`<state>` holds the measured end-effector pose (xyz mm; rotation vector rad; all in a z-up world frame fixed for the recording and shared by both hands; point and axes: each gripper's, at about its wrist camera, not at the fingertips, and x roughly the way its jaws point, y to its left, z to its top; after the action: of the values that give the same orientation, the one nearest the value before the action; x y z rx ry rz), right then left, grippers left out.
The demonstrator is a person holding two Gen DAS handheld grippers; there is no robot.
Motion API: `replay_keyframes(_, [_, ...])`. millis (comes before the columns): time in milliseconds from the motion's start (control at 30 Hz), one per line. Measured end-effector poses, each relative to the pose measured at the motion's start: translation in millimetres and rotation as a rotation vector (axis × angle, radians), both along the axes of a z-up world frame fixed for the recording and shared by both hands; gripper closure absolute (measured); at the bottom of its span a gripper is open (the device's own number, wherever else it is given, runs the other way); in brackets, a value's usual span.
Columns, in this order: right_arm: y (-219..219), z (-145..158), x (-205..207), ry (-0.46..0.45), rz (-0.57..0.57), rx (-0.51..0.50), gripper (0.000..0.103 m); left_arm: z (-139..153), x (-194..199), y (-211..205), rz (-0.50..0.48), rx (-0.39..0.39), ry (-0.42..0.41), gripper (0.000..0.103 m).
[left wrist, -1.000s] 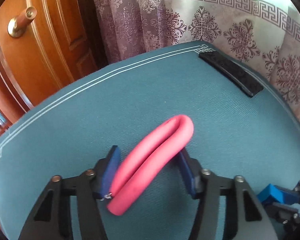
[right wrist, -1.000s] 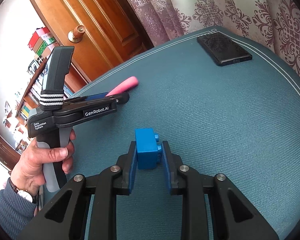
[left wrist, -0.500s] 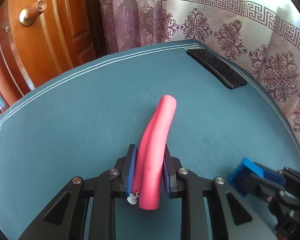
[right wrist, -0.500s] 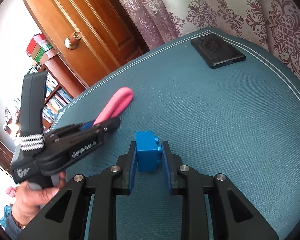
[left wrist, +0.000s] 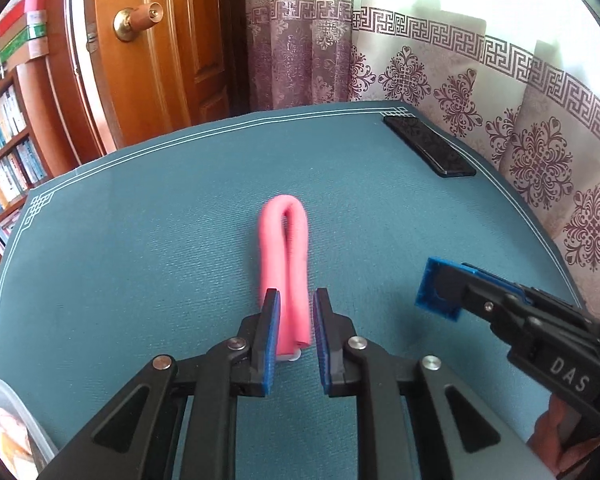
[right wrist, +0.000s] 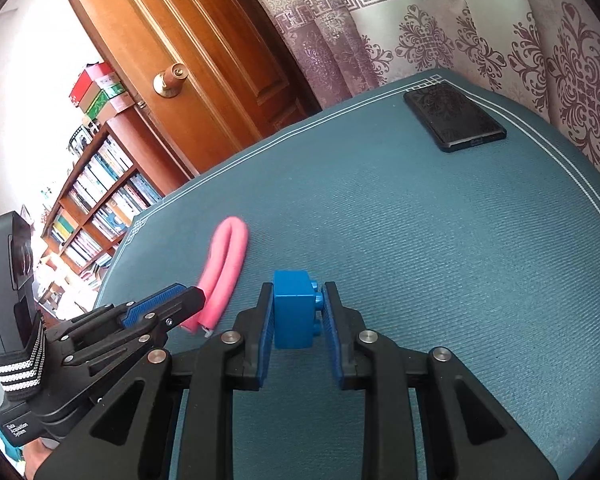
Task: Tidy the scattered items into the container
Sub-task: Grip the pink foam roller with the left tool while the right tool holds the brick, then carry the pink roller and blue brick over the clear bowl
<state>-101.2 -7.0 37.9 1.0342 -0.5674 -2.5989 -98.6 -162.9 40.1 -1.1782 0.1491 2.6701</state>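
Observation:
A pink foam tube [left wrist: 286, 264], folded into a U, is pinched near its loose ends by my left gripper [left wrist: 294, 300], which is shut on it. The bend points away over the teal table mat [left wrist: 140, 248]. In the right wrist view the pink tube [right wrist: 224, 268] juts out of the left gripper [right wrist: 188, 300]. My right gripper [right wrist: 298, 288] is shut on a blue toy brick [right wrist: 294, 312] held above the mat. That blue brick [left wrist: 438, 292] also shows at the right of the left wrist view. A clear plastic container rim [left wrist: 8, 416] peeks in at the lower left.
A black phone-like slab [left wrist: 428, 146] lies at the mat's far right corner, by the patterned curtain [left wrist: 540, 120]. A wooden door [left wrist: 160, 60] and a bookshelf [right wrist: 96, 200] stand beyond the far and left edges. A hand [left wrist: 556, 436] holds the right gripper's handle.
My left gripper went from open around the pink tube to shut on it, then swung so the tube points straight ahead. The right gripper kept hold of the blue brick.

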Motion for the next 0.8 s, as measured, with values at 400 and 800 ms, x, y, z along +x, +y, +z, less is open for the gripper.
replay_keyframes(400, [10.6, -3.6, -5.1, -0.018, -0.026, -0.013, 0.078, -19.3, -21.9, 9.2, 0.065, -0.086, 0.004, 0.030])
replay_keyframes(800, [9.4, -3.2, -5.5, -0.013, -0.019, -0.013, 0.078, -26.4, -25.8, 7.1, 0.073, -0.057, -0.021, 0.063])
